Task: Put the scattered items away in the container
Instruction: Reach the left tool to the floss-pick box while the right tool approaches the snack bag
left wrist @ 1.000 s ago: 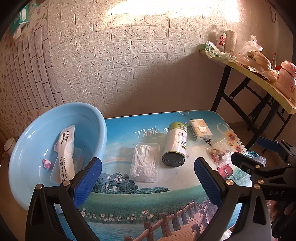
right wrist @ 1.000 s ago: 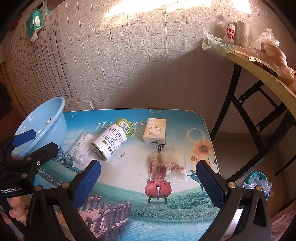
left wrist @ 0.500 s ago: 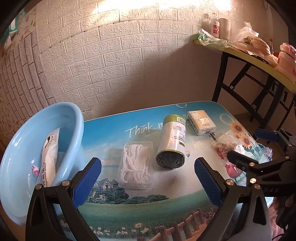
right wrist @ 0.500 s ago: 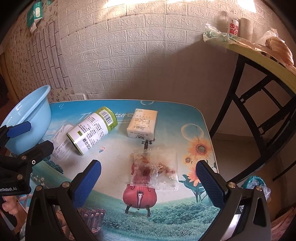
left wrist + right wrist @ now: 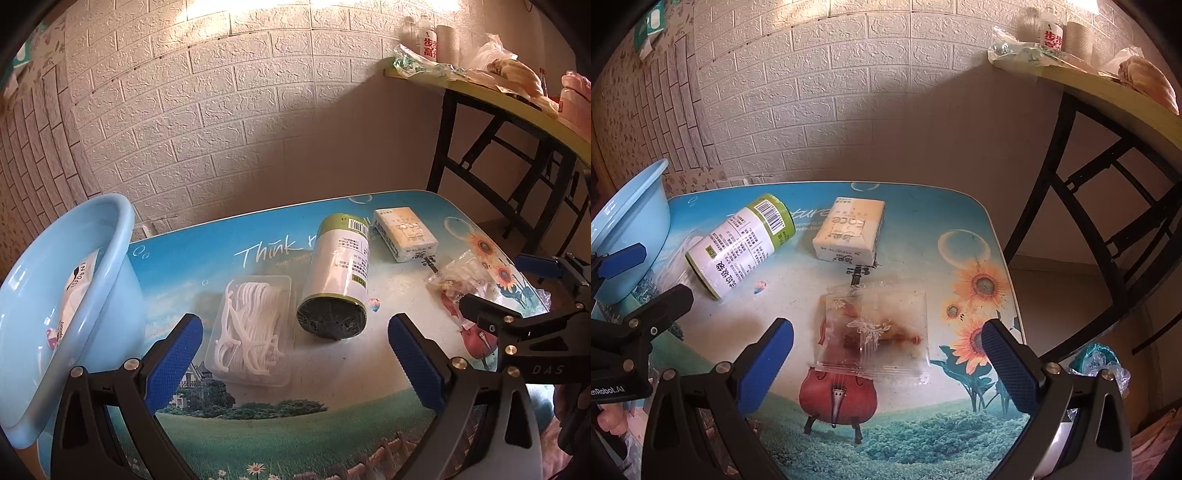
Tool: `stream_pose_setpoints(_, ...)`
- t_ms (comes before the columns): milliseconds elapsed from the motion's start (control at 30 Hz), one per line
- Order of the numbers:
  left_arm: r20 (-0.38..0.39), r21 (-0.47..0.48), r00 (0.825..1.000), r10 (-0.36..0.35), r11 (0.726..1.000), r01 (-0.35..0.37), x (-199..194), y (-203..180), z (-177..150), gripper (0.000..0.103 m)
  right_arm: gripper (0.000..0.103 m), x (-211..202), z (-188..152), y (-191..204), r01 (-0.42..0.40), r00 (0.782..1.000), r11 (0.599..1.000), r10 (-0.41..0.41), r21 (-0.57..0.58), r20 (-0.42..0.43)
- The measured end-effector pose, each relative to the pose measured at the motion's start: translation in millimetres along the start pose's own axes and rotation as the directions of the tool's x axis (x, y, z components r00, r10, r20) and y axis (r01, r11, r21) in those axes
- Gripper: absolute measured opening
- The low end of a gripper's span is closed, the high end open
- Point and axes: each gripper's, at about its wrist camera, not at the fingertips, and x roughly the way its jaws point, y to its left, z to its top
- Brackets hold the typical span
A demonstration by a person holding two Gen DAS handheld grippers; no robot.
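A light blue basin [image 5: 74, 295] stands at the table's left and holds a white packet [image 5: 75, 291]. On the table lie a clear box of white floss picks [image 5: 251, 328], a green-and-white canister [image 5: 338, 280] on its side, a cream tissue pack [image 5: 404, 234] and a clear snack bag [image 5: 873, 332]. My left gripper [image 5: 295, 354] is open and empty, just short of the floss box and canister. My right gripper [image 5: 886, 358] is open and empty, with the snack bag between its jaws' line. The canister [image 5: 738, 247], tissue pack [image 5: 851, 230] and basin [image 5: 631, 229] also show in the right wrist view.
The table [image 5: 923, 424] has a printed landscape top and stands against a white brick wall. A yellow side table [image 5: 1108, 107] on black legs, loaded with bottles and bags, stands to the right. A plastic bag [image 5: 1097, 363] lies on the floor below it.
Both grippers moved forward and lower toward the table. The left swung right, away from the basin toward the floss box and canister. The right closed in on the snack bag.
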Motion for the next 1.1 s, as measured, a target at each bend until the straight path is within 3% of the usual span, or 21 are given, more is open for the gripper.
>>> stream_pose_setpoints(167,-0.001,0.011,1.000,0.025,1.000,-0.025,3,4,-7,0.101,0.102,3,-1,2,-0.006,1.000,1.000,0.006,-0.014,-0.005)
stream_pose_setpoints(367,-0.034,-0.078,0.998,0.061,0.995,-0.064,10,22,-9,0.101,0.102,8,-1,3,-0.013,1.000,1.000,0.012,-0.010,-0.008)
stream_pose_setpoints(500,-0.091,-0.082,0.994,0.053,0.995,-0.060,20,25,-9,0.099,0.102,11,-1,4,-0.020,1.000,1.000,0.020,-0.002,-0.013)
stream_pose_setpoints(800,-0.154,-0.098,0.988,0.013,0.995,-0.028,33,36,-10,0.074,0.102,9,-1,7,-0.028,0.999,1.000,0.028,0.000,-0.016)
stream_pose_setpoints(1033,-0.171,-0.081,0.985,-0.026,0.997,0.012,38,38,-6,0.071,0.102,12,1,13,-0.027,0.999,1.000,0.027,-0.006,-0.028)
stream_pose_setpoints(1100,-0.160,-0.054,0.987,-0.020,0.998,0.011,36,35,-5,0.061,0.101,13,1,14,-0.028,0.999,1.000,0.028,-0.009,-0.037)
